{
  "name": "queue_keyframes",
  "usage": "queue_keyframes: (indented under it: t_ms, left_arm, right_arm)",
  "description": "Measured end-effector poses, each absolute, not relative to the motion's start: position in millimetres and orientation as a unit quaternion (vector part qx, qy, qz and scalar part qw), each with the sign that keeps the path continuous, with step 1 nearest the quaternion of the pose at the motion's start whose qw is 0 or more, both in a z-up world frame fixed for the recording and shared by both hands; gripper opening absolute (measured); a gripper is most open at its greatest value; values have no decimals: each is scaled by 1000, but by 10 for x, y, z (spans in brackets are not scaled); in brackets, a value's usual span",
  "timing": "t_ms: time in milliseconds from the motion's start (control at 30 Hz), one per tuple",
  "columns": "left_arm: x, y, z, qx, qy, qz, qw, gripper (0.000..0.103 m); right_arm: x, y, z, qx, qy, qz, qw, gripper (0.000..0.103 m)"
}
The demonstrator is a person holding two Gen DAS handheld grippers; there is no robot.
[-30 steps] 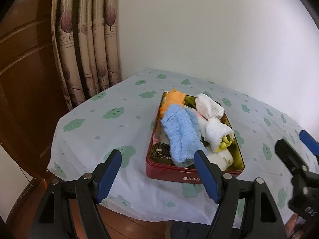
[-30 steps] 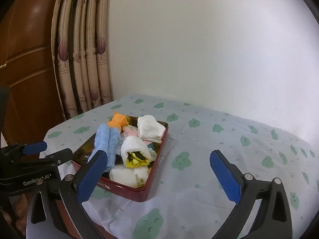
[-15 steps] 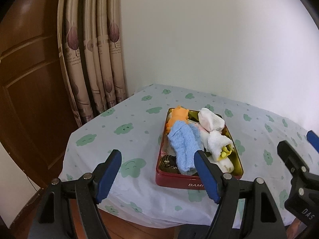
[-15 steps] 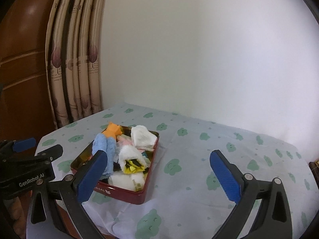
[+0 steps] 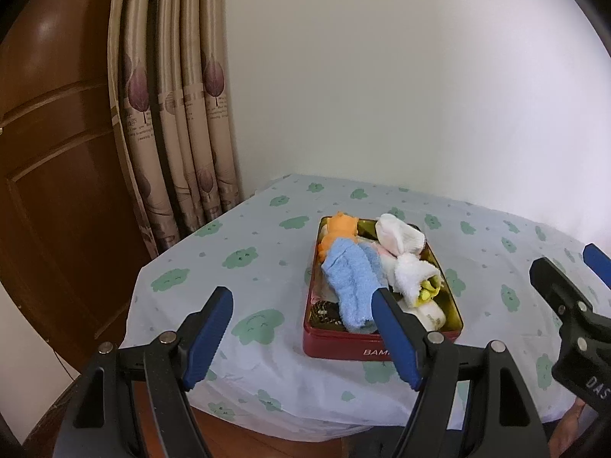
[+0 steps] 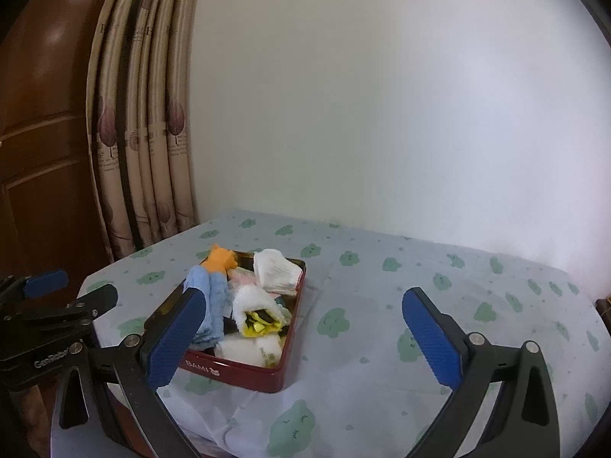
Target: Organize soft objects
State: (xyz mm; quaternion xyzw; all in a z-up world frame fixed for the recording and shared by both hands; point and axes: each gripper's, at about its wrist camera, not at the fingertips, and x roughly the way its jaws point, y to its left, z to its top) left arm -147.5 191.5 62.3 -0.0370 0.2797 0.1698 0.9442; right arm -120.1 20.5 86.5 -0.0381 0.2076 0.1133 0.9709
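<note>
Both our jaws are wide and empty; grabbing the blue sock (image 5: 353, 286) could tip the red tin (image 5: 343, 347) off the counter (image 5: 244, 267).

tin (image 5: 343, 347): red, open, on tablecloth
blue sock (image 5: 353, 282): draped lengthwise
orange toy (image 5: 340, 229): far end
white rolls (image 6: 277, 269): right side
</note>
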Motion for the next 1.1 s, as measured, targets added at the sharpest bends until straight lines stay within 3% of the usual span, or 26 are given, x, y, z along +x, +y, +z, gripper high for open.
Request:
queue_keyframes:
  t_ms: [1100]
  left_arm:
    - [-1430,1834,513,-29,294,152,943,77]
  right_arm:
    - [-1333,282,743,-51,201,94,974,102]
